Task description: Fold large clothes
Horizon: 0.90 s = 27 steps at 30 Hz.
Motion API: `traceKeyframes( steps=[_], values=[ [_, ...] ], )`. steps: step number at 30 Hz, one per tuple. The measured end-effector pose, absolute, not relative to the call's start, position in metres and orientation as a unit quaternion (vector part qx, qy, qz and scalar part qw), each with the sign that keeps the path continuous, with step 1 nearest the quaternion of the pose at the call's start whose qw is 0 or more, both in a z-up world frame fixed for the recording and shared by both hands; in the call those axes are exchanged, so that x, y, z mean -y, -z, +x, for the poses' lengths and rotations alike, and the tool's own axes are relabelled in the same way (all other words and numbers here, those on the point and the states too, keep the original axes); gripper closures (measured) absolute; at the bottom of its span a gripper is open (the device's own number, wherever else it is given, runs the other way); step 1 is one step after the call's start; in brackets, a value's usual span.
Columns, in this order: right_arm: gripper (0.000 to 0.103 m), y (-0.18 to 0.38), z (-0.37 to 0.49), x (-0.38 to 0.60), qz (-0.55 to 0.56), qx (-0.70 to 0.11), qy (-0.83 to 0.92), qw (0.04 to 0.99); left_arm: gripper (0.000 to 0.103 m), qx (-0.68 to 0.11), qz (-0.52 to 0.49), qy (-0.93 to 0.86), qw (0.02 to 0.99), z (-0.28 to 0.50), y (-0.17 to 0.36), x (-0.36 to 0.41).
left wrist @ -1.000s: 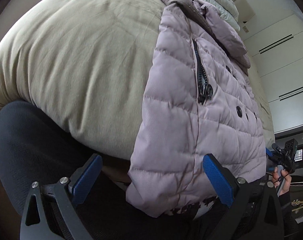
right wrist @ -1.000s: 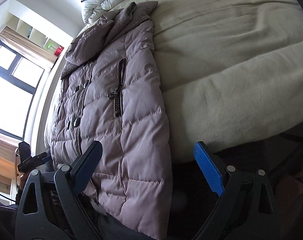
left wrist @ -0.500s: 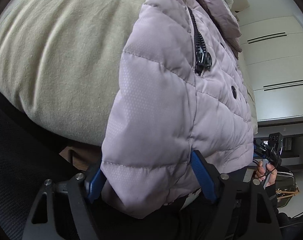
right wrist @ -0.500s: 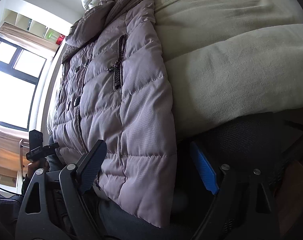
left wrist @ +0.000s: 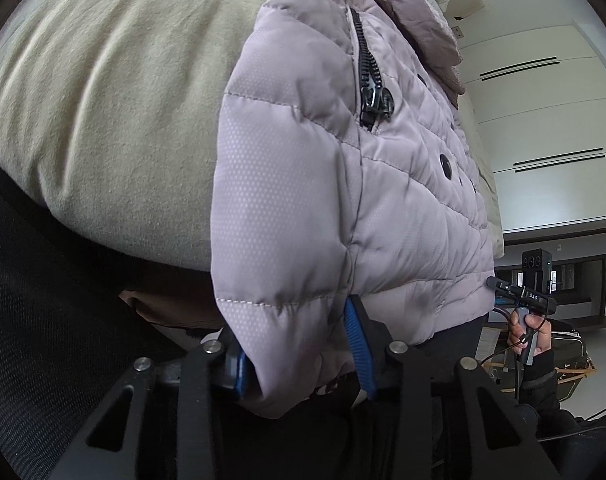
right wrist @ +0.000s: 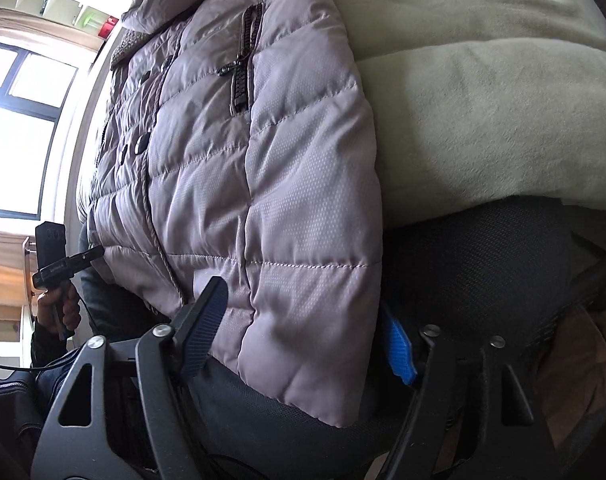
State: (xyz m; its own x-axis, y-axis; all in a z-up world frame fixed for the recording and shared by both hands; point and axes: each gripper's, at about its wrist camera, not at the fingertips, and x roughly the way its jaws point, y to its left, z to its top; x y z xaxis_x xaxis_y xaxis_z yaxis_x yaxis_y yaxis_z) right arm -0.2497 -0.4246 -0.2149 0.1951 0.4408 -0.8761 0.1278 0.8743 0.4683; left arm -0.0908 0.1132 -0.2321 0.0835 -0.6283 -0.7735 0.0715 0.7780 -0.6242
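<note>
Left gripper [left wrist: 299, 354]: jaws closing, about a third of their span, blue pads at both sides of the jacket [left wrist: 343, 184] hem corner, fabric bunched between them; pads look in contact, full clamp not certain. Right gripper [right wrist: 303, 332]: jaws closing, wider, the other hem corner between them; left pad lies on top of the quilting, right pad sits just beside the edge, not pressing yet. Jacket lies front up on the bed [left wrist: 103, 100], collar far end, hem hanging over the near edge toward a dark mesh chair [right wrist: 483, 264]. To do this step well, likely: bite deep past the stitched hem line so the slippery padded shell does not squeeze out; catch all layers; match both grips in depth, then lift together so the fold stays square. Against 1 second ago: both jaws were wide open and short of the hem, 2 corners lay free; both grippers have since come in lower and closer, jacket fills more of each view, jaws narrowed.
</note>
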Motion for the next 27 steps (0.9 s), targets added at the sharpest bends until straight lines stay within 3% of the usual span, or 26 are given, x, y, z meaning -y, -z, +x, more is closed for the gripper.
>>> traceKeyframes(
  steps=[3, 7, 11, 27],
  values=[
    [0.051, 0.222, -0.252, 0.421, 0.236, -0.627, -0.108, 0.734, 0.069, -0.628, -0.215, 0.252, 0.704, -0.093, 0.230, -0.112],
    [0.074, 0.221, -0.255, 0.422, 0.247, -0.622, -0.109, 0.735, 0.088, -0.627, -0.189, 0.254, 0.711, -0.098, 0.219, -0.109],
    [0.089, 0.213, -0.261, 0.421, 0.249, -0.594, -0.117, 0.756, 0.094, -0.608, -0.213, 0.265, 0.717, -0.100, 0.200, -0.113],
    [0.094, 0.049, -0.189, 0.447, 0.294, -0.332, -0.163, 0.881, 0.094, -0.365, -0.427, 0.363, 0.744, -0.026, 0.070, -0.146]
  ],
)
